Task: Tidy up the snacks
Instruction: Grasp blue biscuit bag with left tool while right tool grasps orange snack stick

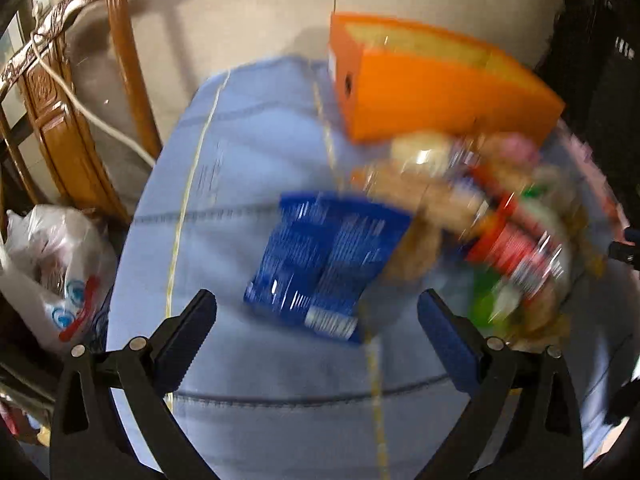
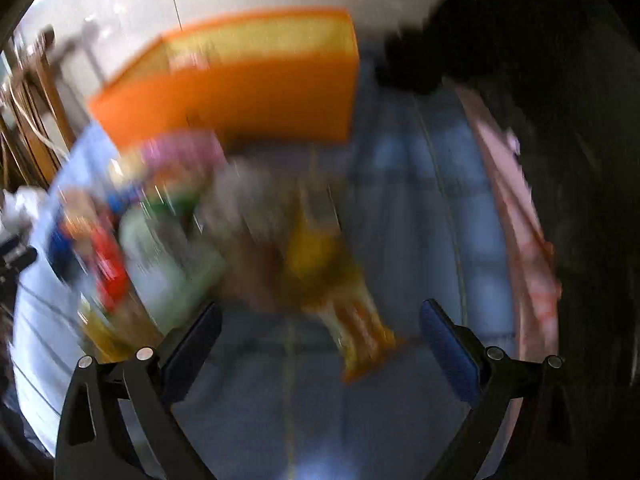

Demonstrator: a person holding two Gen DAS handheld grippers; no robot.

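Note:
An open orange box (image 1: 440, 96) stands at the back of a table with a light blue cloth (image 1: 248, 152). A blue snack packet (image 1: 324, 264) lies in front of it, beside a blurred heap of mixed snack packets (image 1: 500, 220). My left gripper (image 1: 316, 316) is open and empty, just short of the blue packet. In the right wrist view the orange box (image 2: 240, 100) is at the back and the heap (image 2: 168, 232) lies left of centre, with a yellow packet (image 2: 332, 280) nearest. My right gripper (image 2: 320, 328) is open and empty over the cloth (image 2: 420, 208). Both views are motion-blurred.
A carved wooden chair (image 1: 60, 92) with a white cord and a white plastic bag (image 1: 56, 276) stand left of the table. A beige wall is behind. Something dark (image 1: 600, 80) stands at the right. A pink strip (image 2: 520, 232) runs along the table's right edge.

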